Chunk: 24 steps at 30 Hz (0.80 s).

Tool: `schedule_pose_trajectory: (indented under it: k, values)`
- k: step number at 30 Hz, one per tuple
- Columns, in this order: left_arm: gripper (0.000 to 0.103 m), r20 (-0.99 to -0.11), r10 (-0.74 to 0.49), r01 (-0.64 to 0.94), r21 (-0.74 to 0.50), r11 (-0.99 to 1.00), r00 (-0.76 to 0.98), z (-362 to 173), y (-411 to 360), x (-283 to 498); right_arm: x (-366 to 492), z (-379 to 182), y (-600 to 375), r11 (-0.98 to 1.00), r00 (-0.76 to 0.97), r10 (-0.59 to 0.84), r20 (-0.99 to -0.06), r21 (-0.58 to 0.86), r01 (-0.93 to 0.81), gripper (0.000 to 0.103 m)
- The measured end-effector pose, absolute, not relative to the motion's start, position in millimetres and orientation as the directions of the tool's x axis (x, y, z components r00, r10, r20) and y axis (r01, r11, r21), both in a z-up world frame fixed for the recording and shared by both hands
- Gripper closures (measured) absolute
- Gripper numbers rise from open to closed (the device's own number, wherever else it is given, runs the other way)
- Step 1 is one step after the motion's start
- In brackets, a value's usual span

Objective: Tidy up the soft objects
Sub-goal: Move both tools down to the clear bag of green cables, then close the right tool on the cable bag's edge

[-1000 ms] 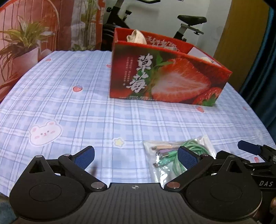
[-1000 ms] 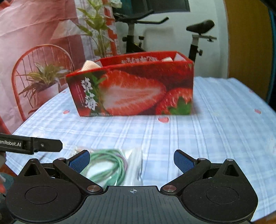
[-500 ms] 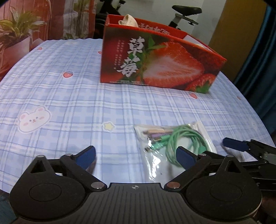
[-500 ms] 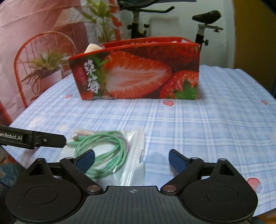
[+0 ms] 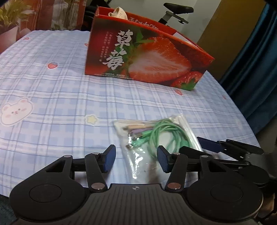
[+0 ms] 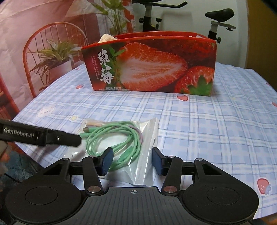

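Left wrist view: my left tongs (image 5: 135, 160) are closing. The near end of the clear zip bag of cables (image 5: 152, 138) lies between the pads, but they don't press it yet, so no grip. The bag lies flat on the desk (image 5: 52, 97), near its front edge, well apart from the strawberry box (image 5: 145, 57). A green cable coil and some purple-tipped plugs show through the plastic. The right tongs come in from the right, just beside the bag's far edge. A cream mesh item (image 5: 118, 14) pokes up at the box's back corner; I judge one soft thing is already stowed. The rest of the box interior is hidden.

Right wrist view: right tongs (image 6: 132, 161) are closing too. The bag's near corner and a loop of green cable (image 6: 114, 136) sit between the pads, with gaps on both sides, so nothing is pinched. One finger of the left tongs reaches in from the left, its tip at the bag's edge. The box stands open-topped behind, and the mesh item (image 6: 106, 37) is visible at its left end.

Progress call: partway. The box holds at least one item, and the cable bag is the only loose thing I see on the cloth. Left to do: finish the pinch, lift, carry it over and drop it in the box.
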<state>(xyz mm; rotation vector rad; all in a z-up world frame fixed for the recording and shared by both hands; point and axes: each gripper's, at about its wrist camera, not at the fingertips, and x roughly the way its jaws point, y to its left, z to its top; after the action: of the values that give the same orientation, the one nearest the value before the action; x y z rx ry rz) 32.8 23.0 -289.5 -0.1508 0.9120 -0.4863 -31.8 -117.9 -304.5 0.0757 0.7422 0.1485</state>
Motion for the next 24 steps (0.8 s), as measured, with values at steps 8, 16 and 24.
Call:
schedule_pose_trajectory:
  k: [8,16,24]
  values:
    - [0.049,-0.702,-0.525,0.335,-0.406,0.850,0.482,-293.6,23.7,44.7,-23.4,-307.0,-117.9,0.985,0.733,0.168,-0.659,0.131,-0.108,0.058]
    - [0.049,-0.706,-0.515,0.346,-0.386,0.855,0.486,-292.6,12.1,78.4,-3.2,-306.6,-118.6,0.985,0.729,0.169,-0.664,0.143,-0.098,0.063]
    - [0.049,-0.706,-0.503,0.363,-0.357,0.861,0.499,-292.0,4.0,95.9,17.9,-307.8,-119.9,0.985,0.728,0.169,-0.664,0.140,-0.100,0.063]
